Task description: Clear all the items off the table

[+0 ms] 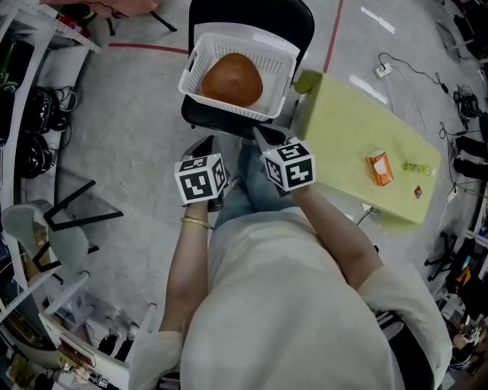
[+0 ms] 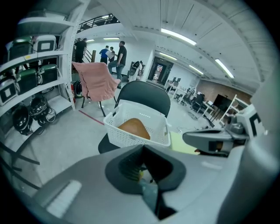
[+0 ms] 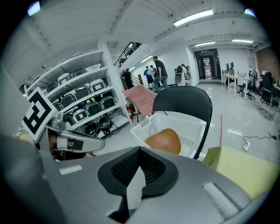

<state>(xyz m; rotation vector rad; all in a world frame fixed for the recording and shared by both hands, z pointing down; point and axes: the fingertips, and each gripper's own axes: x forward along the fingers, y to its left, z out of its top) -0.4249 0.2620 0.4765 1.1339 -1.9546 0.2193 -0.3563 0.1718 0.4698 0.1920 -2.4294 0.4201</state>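
Note:
A white basket (image 1: 200, 52) stands on a black chair (image 1: 252, 15) and holds a round brown thing (image 1: 232, 80). On the yellow-green table (image 1: 343, 129) to the right lie an orange carton (image 1: 380, 167), a small green item (image 1: 415, 166) and a tiny red one (image 1: 418, 192). My left gripper (image 1: 204, 148) and right gripper (image 1: 263, 137) hang side by side just short of the chair, both pointing at the basket (image 2: 131, 138) (image 3: 148, 129). The left gripper (image 2: 146, 175) is shut, with a small yellowish-white bit at its pinch. The right gripper (image 3: 133, 175) is shut, with nothing I can make out in it.
Shelving with gear (image 1: 30, 114) lines the left side, and a chair draped in pink cloth (image 2: 98, 81) stands behind the basket. Cables (image 1: 404, 72) trail on the floor past the table. People (image 2: 116, 54) stand far off.

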